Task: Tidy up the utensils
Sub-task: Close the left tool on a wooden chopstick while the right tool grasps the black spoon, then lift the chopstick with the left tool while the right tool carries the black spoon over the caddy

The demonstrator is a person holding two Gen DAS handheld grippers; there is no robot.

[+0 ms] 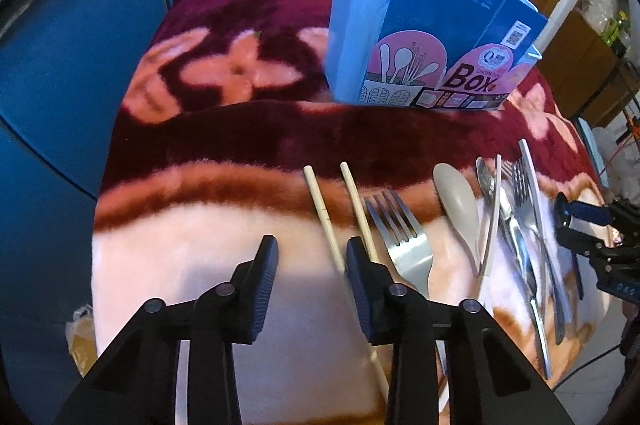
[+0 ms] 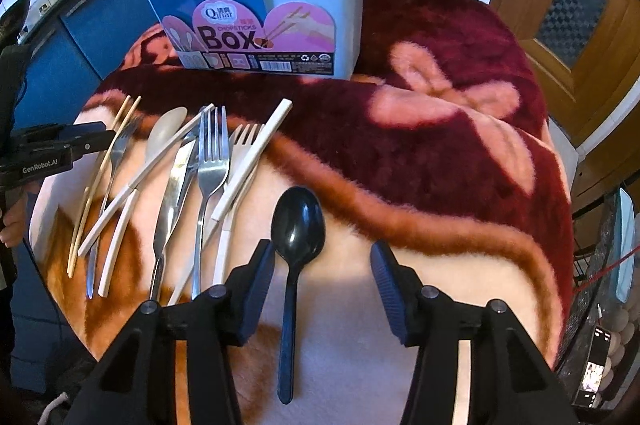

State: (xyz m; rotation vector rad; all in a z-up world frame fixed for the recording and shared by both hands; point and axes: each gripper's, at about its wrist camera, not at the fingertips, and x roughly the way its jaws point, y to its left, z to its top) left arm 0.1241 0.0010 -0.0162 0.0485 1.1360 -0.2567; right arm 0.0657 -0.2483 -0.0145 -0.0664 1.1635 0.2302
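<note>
The fingers of the left gripper point(image 1: 312, 265) are seen apart, with nothing clamped; the nearer wooden chopstick point(image 1: 324, 217) runs down between them, close against the inner finger, while its twin point(image 1: 360, 209) passes behind that finger. The fingers of the right gripper point(image 2: 322, 273) are likewise parted, and the black spoon point(image 2: 296, 229) lies between them on the blanket-covered desk point(image 2: 460, 129), its handle nearer the left-hand pad; no pad is seen pressing on it. A picking-up step is judged to be in hand on both sides. For the next move, each pair would have to be lowered and closed squarely on a slim item lying flat in soft pile, so a slip or a snagged blanket is a risk.

Beyond the spoon, forks, a knife, a grey spoon point(image 2: 166, 133) and white chopsticks are heaped toward the desk's left edge. The blue chopstick box point(image 2: 260, 9) stands at the far edge.

Only the right view shows the black spoon and the box's open compartments; only the left view shows the chopstick between the left fingers.
</note>
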